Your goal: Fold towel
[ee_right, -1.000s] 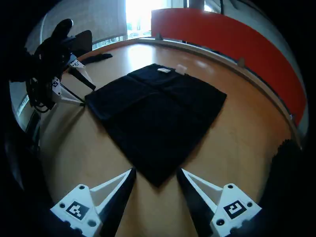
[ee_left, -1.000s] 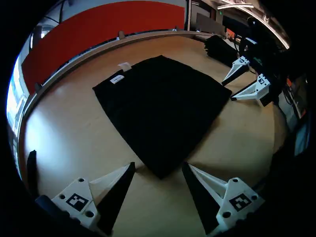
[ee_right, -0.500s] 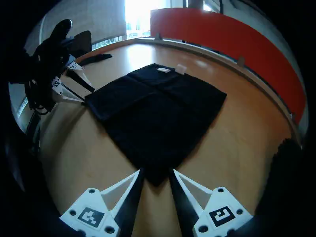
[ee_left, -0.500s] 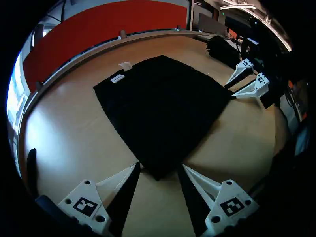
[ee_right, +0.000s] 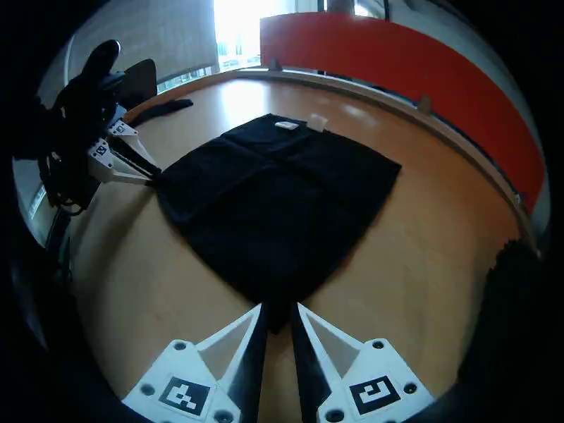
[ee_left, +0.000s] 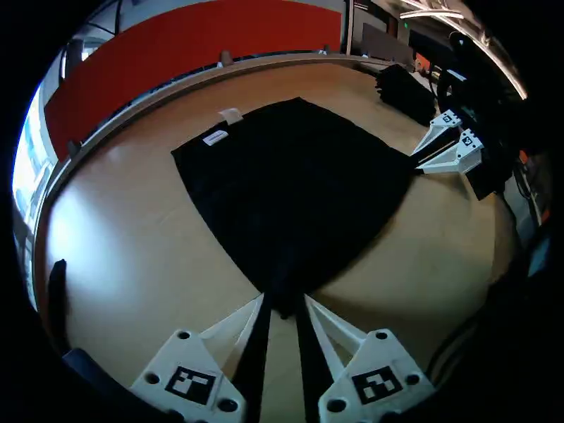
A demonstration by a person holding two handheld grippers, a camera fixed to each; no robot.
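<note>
A black towel [ee_left: 296, 183] lies spread flat on the wooden table [ee_left: 127, 233], with a white tag [ee_left: 215, 137] near its far corner. In the left gripper view, my left gripper [ee_left: 283, 299] is shut on the towel's near corner. Farther off at the right, my right gripper [ee_left: 417, 159] pinches another corner. In the right gripper view, the towel [ee_right: 282, 197] shows a folded layer on its left half. My right gripper [ee_right: 277, 311] is shut on the corner nearest it. My left gripper [ee_right: 154, 175] holds the corner at the left.
A raised table edge [ee_left: 141, 106] and a red wall panel [ee_left: 176, 42] run along the far side. A black stack [ee_left: 405, 88] sits at the far right. A dark strip [ee_right: 166, 106] lies near the bright window. A dark object [ee_right: 511, 282] stands at the right.
Both grippers have moved forward and shut on their towel corners. A second ago their fingers stood wide open on either side of the corners.
</note>
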